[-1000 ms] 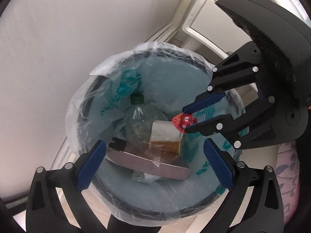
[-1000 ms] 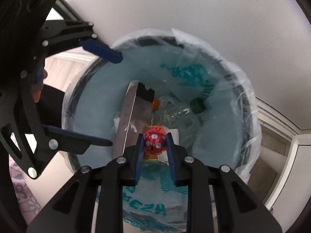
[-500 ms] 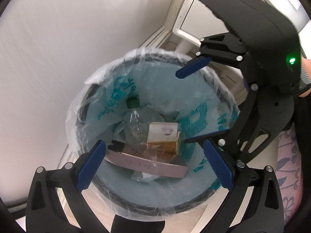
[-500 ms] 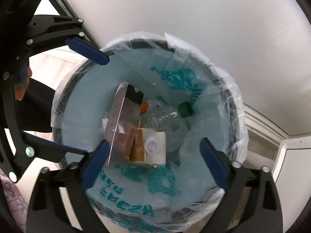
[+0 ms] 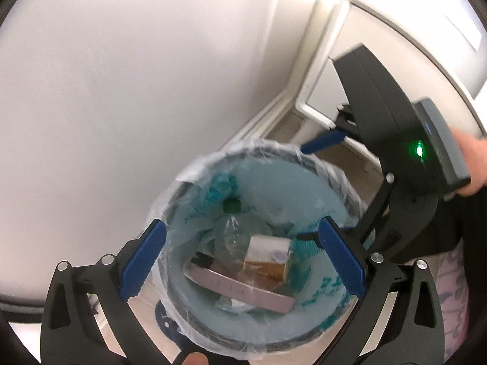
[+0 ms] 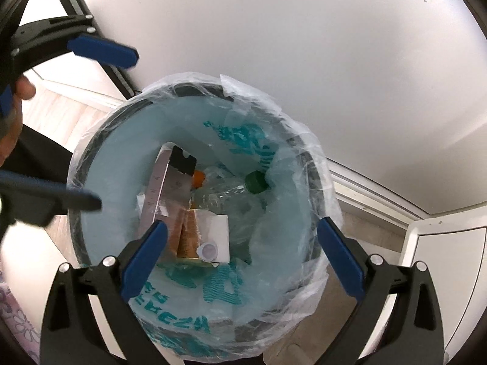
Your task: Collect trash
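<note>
A plain white wall point(image 6: 304, 45) and a pale skirting board back the scene; a round bin point(image 6: 91, 140) with a clear bag lining point(image 6: 304, 182) stands on the floor directly below both tools. The right gripper point(image 6: 242, 254) hangs over the bin mouth. Its jaws have just been opening and now stand wide apart with nothing between them. Below and ahead of these jaws lie the items collected so far: a small carton point(image 6: 210, 234), a clear bottle point(image 6: 231, 197) with a green cap point(image 6: 255, 181), and a flat pink box point(image 6: 158, 194). The left gripper point(image 5: 242, 257) is also spread wide and empty, above the near rim. Judged from this, one deposit is complete. Whether more trash remains elsewhere cannot be told from these views.
</note>
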A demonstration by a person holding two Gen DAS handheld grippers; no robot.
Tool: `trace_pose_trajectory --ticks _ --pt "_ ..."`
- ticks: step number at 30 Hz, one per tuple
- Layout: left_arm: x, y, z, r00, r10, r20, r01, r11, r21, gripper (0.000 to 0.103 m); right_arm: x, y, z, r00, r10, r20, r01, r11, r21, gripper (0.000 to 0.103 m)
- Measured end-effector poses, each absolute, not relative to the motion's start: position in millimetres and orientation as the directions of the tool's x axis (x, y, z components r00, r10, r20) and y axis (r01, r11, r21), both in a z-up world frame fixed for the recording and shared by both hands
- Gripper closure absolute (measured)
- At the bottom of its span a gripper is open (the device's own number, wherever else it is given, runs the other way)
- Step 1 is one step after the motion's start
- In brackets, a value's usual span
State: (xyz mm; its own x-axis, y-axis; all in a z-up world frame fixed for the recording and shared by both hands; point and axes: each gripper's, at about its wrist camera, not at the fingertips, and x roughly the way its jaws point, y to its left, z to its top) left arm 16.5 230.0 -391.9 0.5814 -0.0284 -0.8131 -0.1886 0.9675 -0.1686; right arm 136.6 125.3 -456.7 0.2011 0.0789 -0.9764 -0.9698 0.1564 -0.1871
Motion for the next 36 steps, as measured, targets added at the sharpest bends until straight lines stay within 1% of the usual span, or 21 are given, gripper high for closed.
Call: trace_pose_trajectory --ticks 6,10,14,21,25,29,32,36 --pt "19.1 227.1 -389.6 0.568 0.014 -0.823 -0.232 0.962 -0.143 0.006 136.0 124.8 -453.1 0.209 0.090 -0.974 -0.965 0.182 -0.190 0.007" --pt "15.7 223.4 -385.7 0.583 -0.004 -0.812 -0.246 0.952 -0.182 0.006 134.4 125.0 -452.4 0.223 0.090 -0.971 -0.964 0.167 -0.206 0.007" --pt "14.5 225.6 -384.5 0.577 0.020 -0.816 -0.291 0.939 -0.183 0.006 135.4 125.7 -451.6 0.221 0.092 -0.971 -0.964 0.174 -0.203 0.007" --pt "15.4 232.8 -384.8 0.586 -0.004 -0.811 -0.303 0.926 -0.224 0.006 134.7 126.4 -452.2 0.223 0.093 -0.970 -0.964 0.170 -0.206 0.007" --pt "12.4 233.0 -381.3 0.595 0.041 -0.803 -0.317 0.930 -0.187 0.006 135.2 127.3 -452.5 0.225 0.092 -0.970 -0.963 0.176 -0.206 0.007" --pt "14.4 234.5 -382.4 0.589 0.032 -0.807 -0.312 0.931 -0.191 0.006 135.3 127.5 -452.7 0.224 0.091 -0.970 -0.963 0.175 -0.206 0.007" --pt "16.1 231.5 -384.1 0.570 0.050 -0.820 -0.311 0.937 -0.159 0.006 135.1 128.8 -452.8 0.225 0.092 -0.970 -0.963 0.172 -0.207 0.007" --pt "16.8 228.9 -385.4 0.560 0.042 -0.827 -0.303 0.940 -0.157 0.006 134.3 128.6 -451.4 0.226 0.097 -0.969 -0.963 0.170 -0.207 0.007"
